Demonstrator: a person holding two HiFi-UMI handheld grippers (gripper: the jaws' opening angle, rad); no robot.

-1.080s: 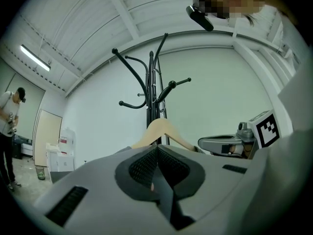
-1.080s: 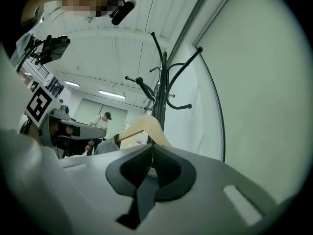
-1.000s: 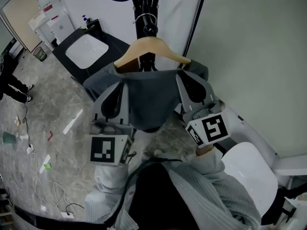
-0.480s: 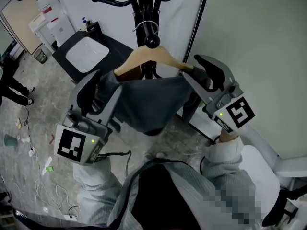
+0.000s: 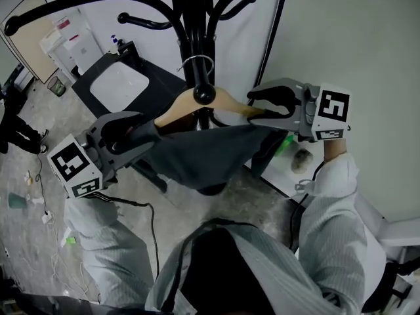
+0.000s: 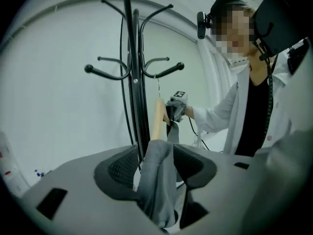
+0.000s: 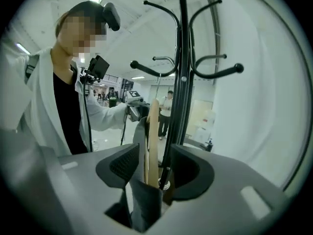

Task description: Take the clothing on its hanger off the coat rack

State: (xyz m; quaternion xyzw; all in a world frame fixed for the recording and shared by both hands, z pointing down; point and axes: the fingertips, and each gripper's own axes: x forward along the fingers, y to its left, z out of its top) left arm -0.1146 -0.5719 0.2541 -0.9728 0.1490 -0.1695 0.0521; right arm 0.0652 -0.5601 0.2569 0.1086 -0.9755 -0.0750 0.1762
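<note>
Left gripper (image 6: 154, 152): fingers wide, grey clothing (image 5: 203, 151) shoulder loose between them. Clothing sits on the wooden hanger (image 5: 228, 101), hooked on the rack (image 5: 190, 18), between both grippers. Right gripper (image 7: 153, 153): fingers opening, hanger end and cloth between them, gaps either side.

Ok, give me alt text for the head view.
A grey garment on a wooden hanger hangs on the black coat rack, seen from above. The left gripper, jaws open, straddles one shoulder; the right gripper, jaws opening, straddles the hanger's other end.
</note>
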